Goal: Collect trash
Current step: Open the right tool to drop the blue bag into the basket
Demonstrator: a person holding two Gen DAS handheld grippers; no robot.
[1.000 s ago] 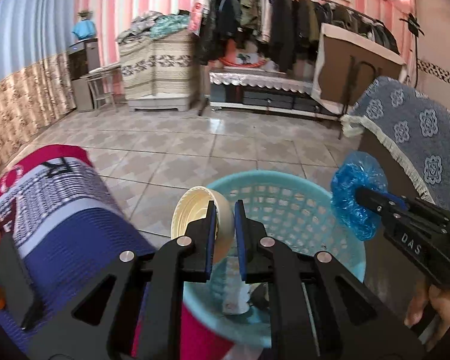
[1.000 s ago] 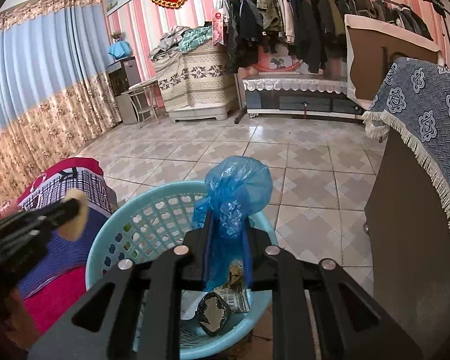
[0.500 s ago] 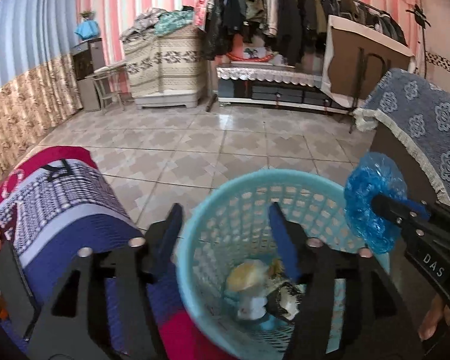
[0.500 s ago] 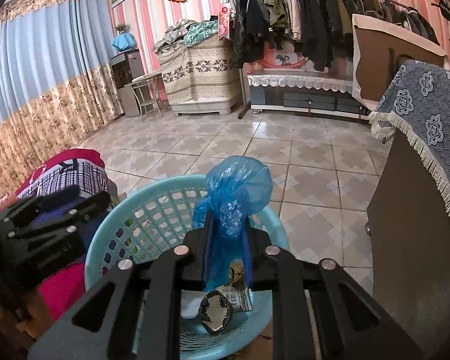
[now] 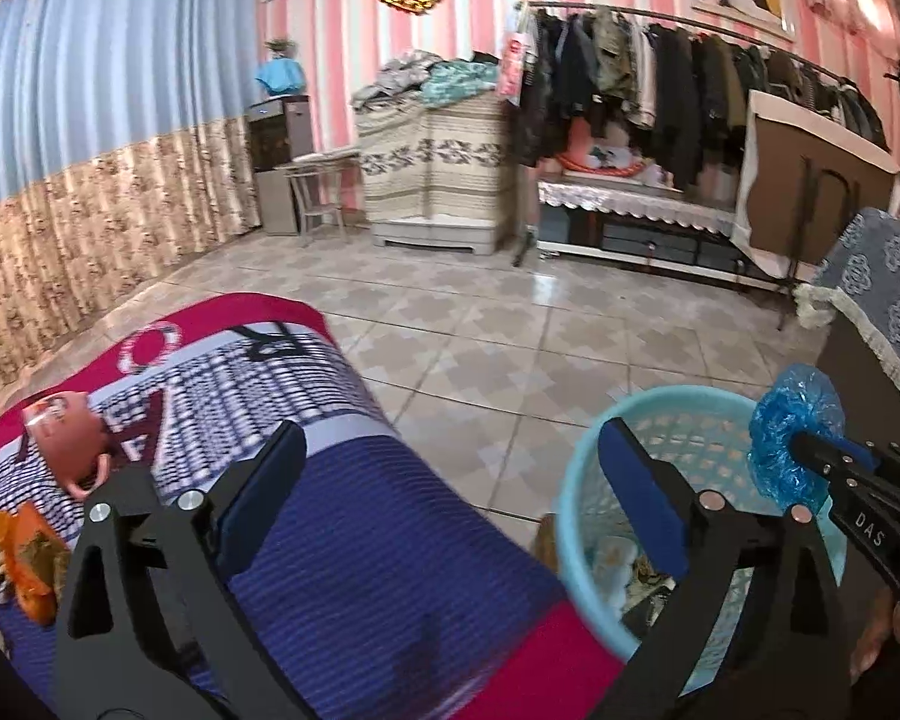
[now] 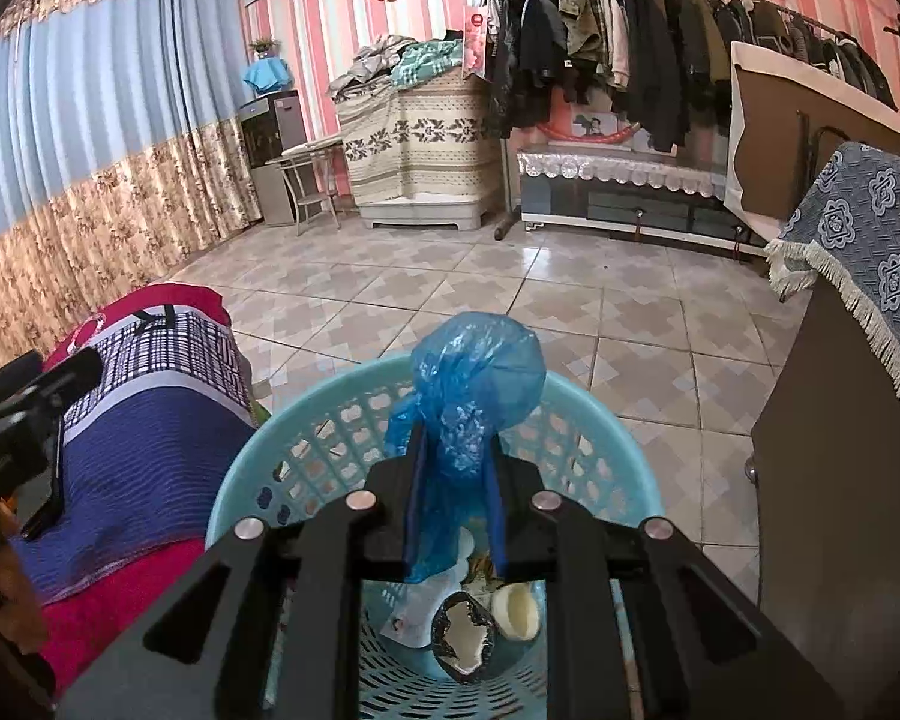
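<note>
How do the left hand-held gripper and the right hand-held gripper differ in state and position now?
The left hand-held gripper has its jaws opening wide with nothing between them; the right hand-held gripper pinches a crumpled blue plastic bag. The left is above the striped blanket; the right is over the light blue plastic basket. Both are black with blue pads.

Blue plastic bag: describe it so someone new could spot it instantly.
Find the light blue lattice basket on the tiled floor beside the blanket-covered bed. Above its rim, the right tool pinches a crumpled blue plastic bag. It is the only translucent blue item, and it is held up, unlike the trash lying inside.
</note>
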